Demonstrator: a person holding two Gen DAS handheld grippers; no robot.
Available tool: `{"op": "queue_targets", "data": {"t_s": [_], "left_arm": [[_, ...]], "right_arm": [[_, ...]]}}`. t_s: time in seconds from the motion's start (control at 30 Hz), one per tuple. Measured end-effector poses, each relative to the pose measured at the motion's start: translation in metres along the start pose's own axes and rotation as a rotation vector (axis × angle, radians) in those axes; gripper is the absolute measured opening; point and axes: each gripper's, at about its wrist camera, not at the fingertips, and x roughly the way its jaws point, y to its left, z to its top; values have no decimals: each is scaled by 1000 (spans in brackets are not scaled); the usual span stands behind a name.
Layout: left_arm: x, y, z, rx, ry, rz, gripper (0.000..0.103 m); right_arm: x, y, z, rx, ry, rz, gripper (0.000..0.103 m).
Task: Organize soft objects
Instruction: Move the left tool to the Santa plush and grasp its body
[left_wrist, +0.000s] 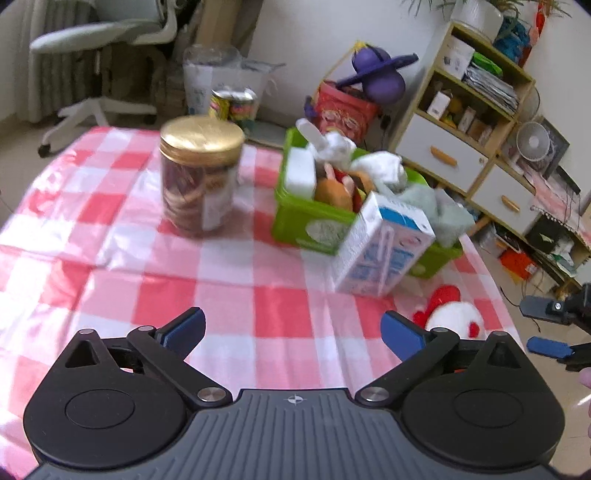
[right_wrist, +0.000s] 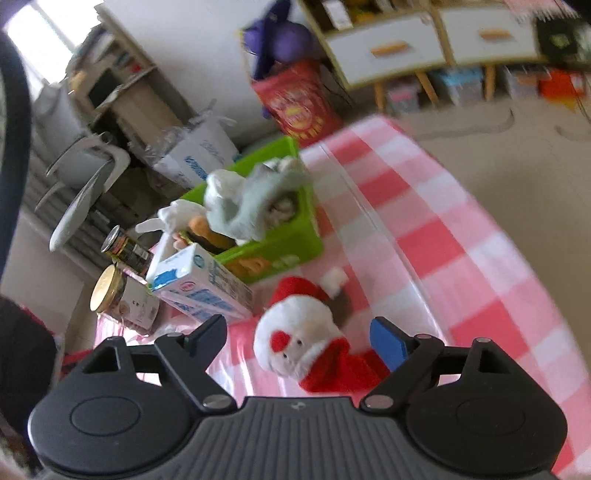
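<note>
The bench (left_wrist: 110, 236) is covered with a pink and white checked cloth, and it is the biggest thing here. Next is the green basket (left_wrist: 295, 218), which stands toward the far right side of the bench and is heaped with soft things: a white block, a brown plush toy, white cloth and a pale green cloth. A milk carton (left_wrist: 384, 247) leans tilted against the basket's near corner. A clear jar (left_wrist: 201, 177) with a gold lid stands upright to the left of the basket, well apart from it. The Santa plush toy (right_wrist: 299, 347) lies on the cloth just in front of the carton, outside the basket. The right claw (right_wrist: 306, 343) points down at the toy from close by, with its 2 fingers spread wide on either side of the white face and not pinching it. The left claw (left_wrist: 293, 334) hangs level above the bare checked cloth, aimed toward the jar and basket, with its 2 blue pads (left_wrist: 184, 332) wide apart and nothing between them.
</note>
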Motion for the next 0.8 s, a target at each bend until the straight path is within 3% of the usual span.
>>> {"op": "queue_targets", "data": {"t_s": [0.13, 0.53, 0.67, 0.8], "left_arm": [[8, -17, -8, 31, 16, -5, 97], [45, -99, -34, 76, 57, -70, 96], [60, -118, -39, 84, 38, -81, 91], [72, -127, -43, 31, 57, -131, 84]], "right_arm": [[-2, -16, 1, 102, 27, -10, 69], [1, -31, 6, 117, 22, -107, 69], [6, -42, 9, 156, 31, -116, 69], [9, -51, 13, 197, 34, -107, 69]]}}
